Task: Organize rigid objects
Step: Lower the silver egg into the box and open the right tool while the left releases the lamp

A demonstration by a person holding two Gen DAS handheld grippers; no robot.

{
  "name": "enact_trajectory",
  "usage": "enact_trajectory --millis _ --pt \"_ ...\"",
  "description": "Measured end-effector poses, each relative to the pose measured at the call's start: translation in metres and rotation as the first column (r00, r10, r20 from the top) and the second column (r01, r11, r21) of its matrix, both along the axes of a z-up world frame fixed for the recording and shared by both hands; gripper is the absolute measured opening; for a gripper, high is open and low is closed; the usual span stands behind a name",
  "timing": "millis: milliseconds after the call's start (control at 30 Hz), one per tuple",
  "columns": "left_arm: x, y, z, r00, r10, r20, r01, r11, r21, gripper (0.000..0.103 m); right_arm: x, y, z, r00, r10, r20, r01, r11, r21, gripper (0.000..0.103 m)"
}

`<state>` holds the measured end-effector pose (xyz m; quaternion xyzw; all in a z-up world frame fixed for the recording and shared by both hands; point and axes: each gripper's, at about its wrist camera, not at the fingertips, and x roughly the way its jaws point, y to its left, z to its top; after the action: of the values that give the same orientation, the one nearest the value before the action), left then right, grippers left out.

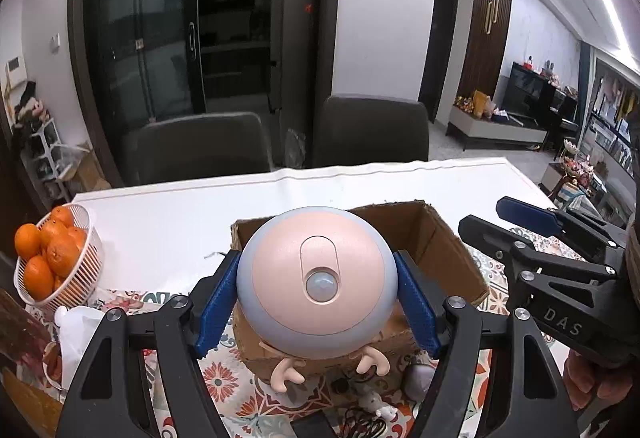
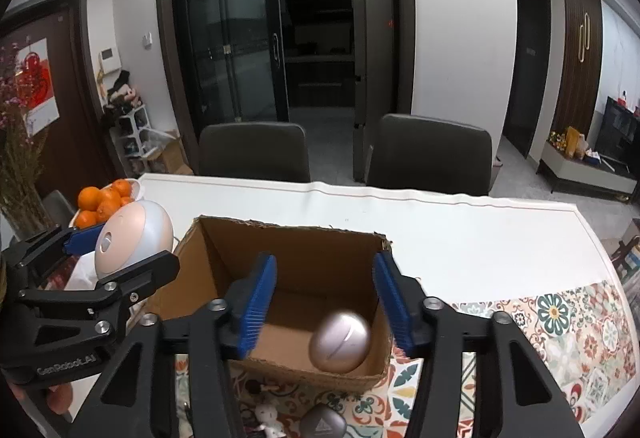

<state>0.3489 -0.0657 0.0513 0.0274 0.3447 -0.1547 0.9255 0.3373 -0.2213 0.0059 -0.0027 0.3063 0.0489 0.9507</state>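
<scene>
My left gripper (image 1: 318,298) is shut on a round pink and grey night light (image 1: 316,278) with antlers, held above the near edge of an open cardboard box (image 1: 440,250). In the right wrist view the light (image 2: 130,238) hangs left of the box (image 2: 288,270). My right gripper (image 2: 324,302) is open over the box, and a blurred pinkish egg-shaped case (image 2: 339,346) is inside the box just below it. The right gripper also shows in the left wrist view (image 1: 516,222).
A white basket of oranges (image 1: 52,258) stands at the left on the white table (image 1: 280,198). A patterned cloth (image 2: 560,338) covers the near part. A small white figurine (image 2: 267,418), a grey case (image 2: 323,423) and a cable (image 1: 360,424) lie before the box. Two chairs stand behind the table.
</scene>
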Motion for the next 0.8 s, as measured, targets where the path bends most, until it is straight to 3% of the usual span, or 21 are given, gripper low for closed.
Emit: enact_trajectory --millis 333,467,800 --pt "0.035 -0.021 -0.019 0.990 -0.015 -0.137 0.025 0.997 0.069 0.074 0.023 -0.013 -0.011 0.997 -0.038 -0.066 0.039 0.999 0.015 0.051" --pt "0.030 -0.025 -0.018 0.994 0.003 -0.110 0.007 0.996 0.093 0.083 0.023 -0.015 -0.014 0.996 -0.045 -0.077 0.047 0.999 0.023 0.051" --pt "0.006 -0.008 -0.006 0.999 0.040 -0.030 -0.036 0.992 0.120 0.086 0.010 -0.014 -0.016 0.996 -0.050 -0.075 0.054 0.998 0.045 0.052"
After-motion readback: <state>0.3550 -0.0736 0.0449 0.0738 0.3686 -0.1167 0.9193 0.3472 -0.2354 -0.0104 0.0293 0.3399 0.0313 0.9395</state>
